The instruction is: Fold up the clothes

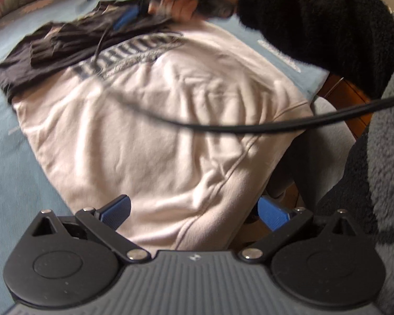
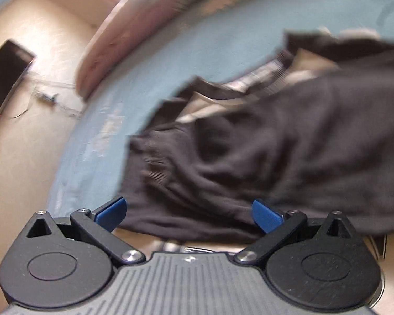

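**Two garments on the blue bed, both grippers wide**

Nearest, left gripper (image 1: 194, 214) spread open, empty, above the hem of a pale pink sweatshirt (image 1: 157, 131) lying flat on the blue bedsheet (image 1: 10, 157). Black cable (image 1: 249, 127) strung across it. Farther on, crumpled dark garment (image 1: 65, 47) overlapping the sweatshirt's printed chest. Beyond, right gripper (image 2: 189, 214) likewise spread, hovering just over that dark garment (image 2: 262, 152), held by a hand (image 1: 181, 5) in a black fleece sleeve (image 1: 315, 21).
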The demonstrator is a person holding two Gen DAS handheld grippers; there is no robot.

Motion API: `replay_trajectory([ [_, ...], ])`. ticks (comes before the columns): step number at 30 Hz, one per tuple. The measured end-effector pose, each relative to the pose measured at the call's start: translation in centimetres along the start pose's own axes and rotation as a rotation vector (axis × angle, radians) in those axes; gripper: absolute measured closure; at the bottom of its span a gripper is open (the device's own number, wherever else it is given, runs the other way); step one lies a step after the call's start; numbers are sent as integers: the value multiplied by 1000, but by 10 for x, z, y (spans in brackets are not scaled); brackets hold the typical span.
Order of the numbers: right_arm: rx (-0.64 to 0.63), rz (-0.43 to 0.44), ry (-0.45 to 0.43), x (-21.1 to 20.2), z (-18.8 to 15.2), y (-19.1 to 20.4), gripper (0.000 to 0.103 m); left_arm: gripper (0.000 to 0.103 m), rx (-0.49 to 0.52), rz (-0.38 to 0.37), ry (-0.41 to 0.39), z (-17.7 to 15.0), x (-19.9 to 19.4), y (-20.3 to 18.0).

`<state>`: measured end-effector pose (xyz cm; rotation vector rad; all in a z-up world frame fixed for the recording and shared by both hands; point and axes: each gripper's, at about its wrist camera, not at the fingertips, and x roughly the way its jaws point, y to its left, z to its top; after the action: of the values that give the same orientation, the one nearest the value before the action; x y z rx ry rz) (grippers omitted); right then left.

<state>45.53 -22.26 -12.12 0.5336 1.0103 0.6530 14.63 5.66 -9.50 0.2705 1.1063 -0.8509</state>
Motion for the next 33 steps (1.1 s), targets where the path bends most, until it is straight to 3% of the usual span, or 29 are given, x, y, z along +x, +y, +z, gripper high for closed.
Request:
replay_trajectory([
  [4,-63,18,-41,11,28,22,0,1,-60,-1,1,-6,5,12],
  [11,-74,-36,30,105,46,28,0,1,-78,-14,-1,-2,15,28],
  [18,-126,-26,-7,132,61,46,0,1,-65,-5,4,5,21,31],
  [23,-246,-29,-32,68,49,57,0,1,-37,-7,6,10,23,23],
  [26,-312,-125,-67,18,45,42,0,1,-18,-5,17,14,29,19],
  [30,-184,-224,-96,-31,44,-23,0,1,13,-7,32,21,40,11],
  [33,-32,-209,-90,-49,34,-80,0,1,11,0,32,24,44,9],
])
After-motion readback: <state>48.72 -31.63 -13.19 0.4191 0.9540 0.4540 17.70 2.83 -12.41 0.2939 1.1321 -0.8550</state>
